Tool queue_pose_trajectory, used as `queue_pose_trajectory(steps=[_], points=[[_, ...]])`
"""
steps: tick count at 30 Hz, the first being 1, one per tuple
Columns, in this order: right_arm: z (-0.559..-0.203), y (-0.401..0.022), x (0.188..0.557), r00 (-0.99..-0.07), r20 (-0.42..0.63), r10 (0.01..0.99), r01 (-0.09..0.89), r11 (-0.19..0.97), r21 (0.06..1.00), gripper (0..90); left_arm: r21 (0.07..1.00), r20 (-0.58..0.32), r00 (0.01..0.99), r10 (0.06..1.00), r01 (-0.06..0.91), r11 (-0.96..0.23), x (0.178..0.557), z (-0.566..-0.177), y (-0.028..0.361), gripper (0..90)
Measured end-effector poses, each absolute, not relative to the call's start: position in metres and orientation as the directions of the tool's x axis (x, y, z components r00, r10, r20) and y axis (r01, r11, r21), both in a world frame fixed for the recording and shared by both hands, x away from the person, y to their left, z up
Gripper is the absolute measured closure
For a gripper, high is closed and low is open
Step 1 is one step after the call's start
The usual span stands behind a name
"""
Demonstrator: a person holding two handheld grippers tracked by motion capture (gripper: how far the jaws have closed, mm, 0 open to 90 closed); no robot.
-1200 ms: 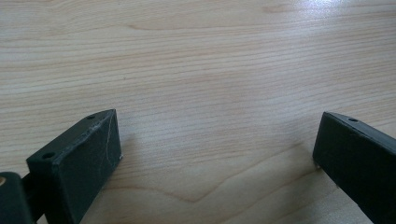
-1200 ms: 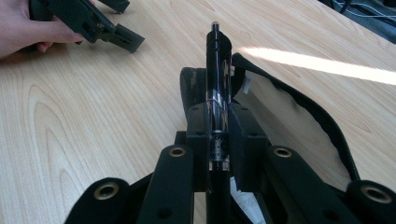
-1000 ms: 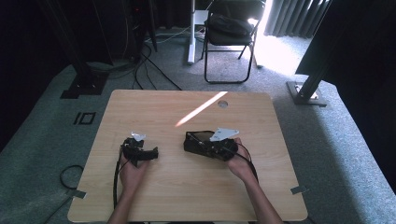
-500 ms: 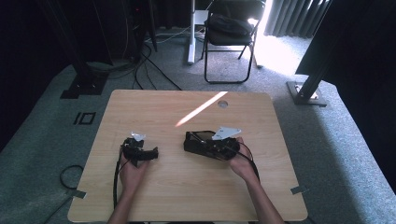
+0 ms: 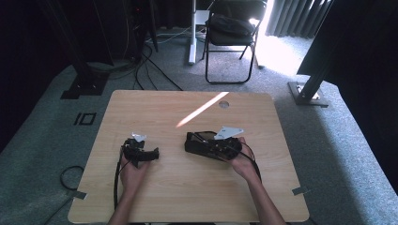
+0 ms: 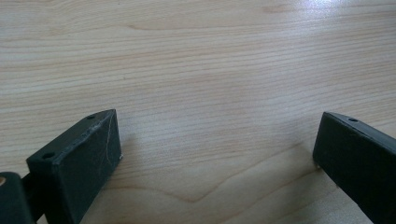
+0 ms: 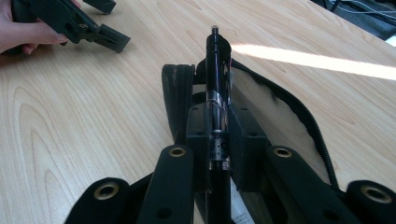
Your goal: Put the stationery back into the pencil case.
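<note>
My right gripper (image 7: 223, 122) is shut on a slim black pen (image 7: 217, 70) with a silver ring, which points away from the camera. Under the pen lies an open black zip pouch (image 7: 299, 112) with a pale inside. From above, the right gripper (image 5: 206, 143) and the pouch (image 5: 191, 142) sit at the table's middle right, held by a hand. My left gripper (image 6: 215, 144) rests low over bare wood, open, with nothing between its jaws. The high view shows the left gripper (image 5: 143, 153) at the middle left, a hand's width from the pouch.
The light wooden table (image 5: 155, 108) carries a bright stripe of sunlight (image 5: 202, 109) and a round cable hole (image 5: 224, 104) near its far edge. A folding chair (image 5: 230, 33) and floor cables stand beyond the table. Both forearms come in from the near edge.
</note>
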State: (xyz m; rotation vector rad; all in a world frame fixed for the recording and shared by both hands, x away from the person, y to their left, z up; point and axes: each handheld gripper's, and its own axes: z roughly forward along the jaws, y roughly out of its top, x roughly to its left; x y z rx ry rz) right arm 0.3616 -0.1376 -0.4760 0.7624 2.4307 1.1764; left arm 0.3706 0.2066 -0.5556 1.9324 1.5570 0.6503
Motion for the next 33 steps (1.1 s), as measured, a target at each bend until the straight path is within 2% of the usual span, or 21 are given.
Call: queue_pose_trajectory(steps=[29,33], points=[[-0.486,-0.147,0.375,-0.785,-0.051,0.618,0.351,0.511,0.785,79.4,0.693,0.02,0.205,0.979,0.702,-0.161,0.371,-0.556,0.207,1.2],[-0.486,-0.147,0.376,-0.783,-0.045,0.621,0.356,0.506,0.786,75.5,0.693,0.02,0.205,0.979,0.702,-0.161,0.371,-0.556,0.207,1.2]])
